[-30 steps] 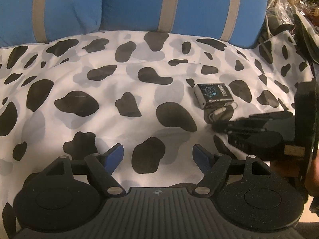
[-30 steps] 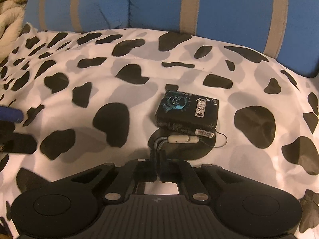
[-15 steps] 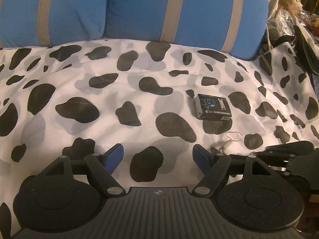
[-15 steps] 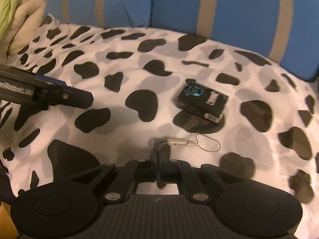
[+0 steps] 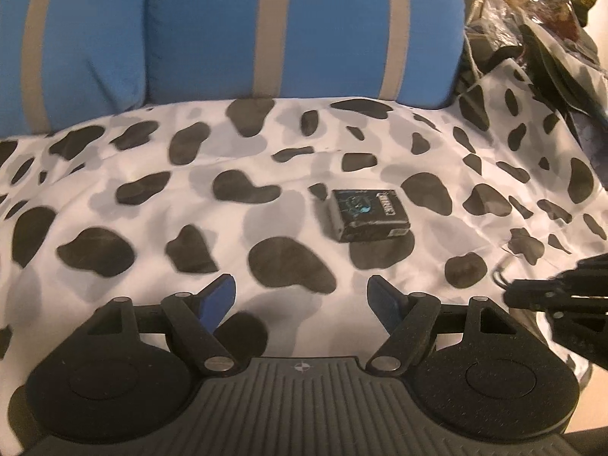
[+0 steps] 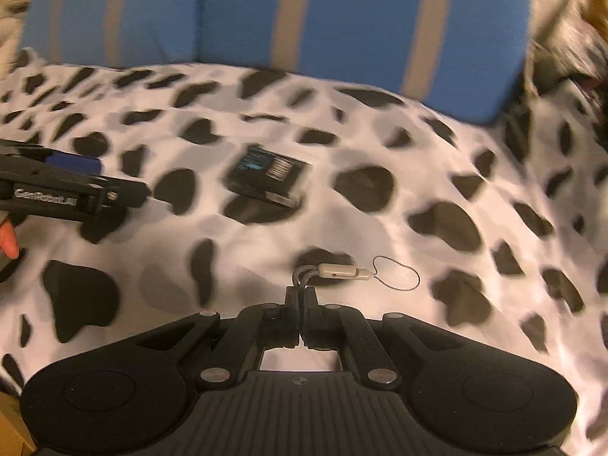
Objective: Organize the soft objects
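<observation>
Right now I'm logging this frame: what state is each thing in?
left gripper: jaws open, empty.
right gripper: jaws shut on the strap.
strap: pinched by its cord, dangling.
black box: lying flat on the blanket, untouched.
blanket: spread out, lightly wrinkled.

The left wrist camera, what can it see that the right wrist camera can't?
Only the left wrist view shows the open left hand-held gripper head-on, with blue finger pads, and the dark clutter heap far right. Only the right wrist view shows the right hand-held gripper shut on a grey cord with beige plastic toggle. Both show the small black printed box on the cow-spotted blanket before blue striped cushions.
</observation>
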Tool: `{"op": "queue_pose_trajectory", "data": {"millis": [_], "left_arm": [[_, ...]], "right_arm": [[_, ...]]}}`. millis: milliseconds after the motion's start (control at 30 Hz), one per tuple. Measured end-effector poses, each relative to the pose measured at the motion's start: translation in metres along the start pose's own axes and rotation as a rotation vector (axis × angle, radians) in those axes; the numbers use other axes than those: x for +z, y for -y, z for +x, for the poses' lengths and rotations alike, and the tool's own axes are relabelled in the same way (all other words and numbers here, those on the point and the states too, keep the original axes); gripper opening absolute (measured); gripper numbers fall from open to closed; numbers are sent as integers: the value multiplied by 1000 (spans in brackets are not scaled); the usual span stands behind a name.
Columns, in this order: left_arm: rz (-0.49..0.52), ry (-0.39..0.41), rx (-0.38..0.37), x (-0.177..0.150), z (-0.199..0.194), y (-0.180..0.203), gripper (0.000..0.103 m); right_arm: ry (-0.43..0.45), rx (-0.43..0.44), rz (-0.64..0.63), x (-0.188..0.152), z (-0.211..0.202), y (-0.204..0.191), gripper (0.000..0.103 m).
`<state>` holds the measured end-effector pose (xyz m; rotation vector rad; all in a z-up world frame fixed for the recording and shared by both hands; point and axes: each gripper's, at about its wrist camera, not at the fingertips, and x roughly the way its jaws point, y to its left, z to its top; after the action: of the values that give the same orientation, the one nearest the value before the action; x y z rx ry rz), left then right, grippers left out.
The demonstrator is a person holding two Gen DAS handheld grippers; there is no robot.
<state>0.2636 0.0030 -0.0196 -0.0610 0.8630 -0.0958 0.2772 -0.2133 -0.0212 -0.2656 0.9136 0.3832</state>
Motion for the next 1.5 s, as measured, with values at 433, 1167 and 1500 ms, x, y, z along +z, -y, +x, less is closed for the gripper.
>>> {"op": "queue_pose_trajectory", "data": {"millis": [433, 1167, 1500], "left_arm": [[55, 47, 0, 11, 53, 40, 92], [87, 26, 96, 31, 116, 73, 74], [99, 49, 71, 20, 71, 57, 73]], "right_arm": [[-38, 0, 78, -4, 3, 30, 4], [-19, 7, 94, 5, 2, 32, 4], [24, 8, 73, 4, -2, 20, 4]]}}
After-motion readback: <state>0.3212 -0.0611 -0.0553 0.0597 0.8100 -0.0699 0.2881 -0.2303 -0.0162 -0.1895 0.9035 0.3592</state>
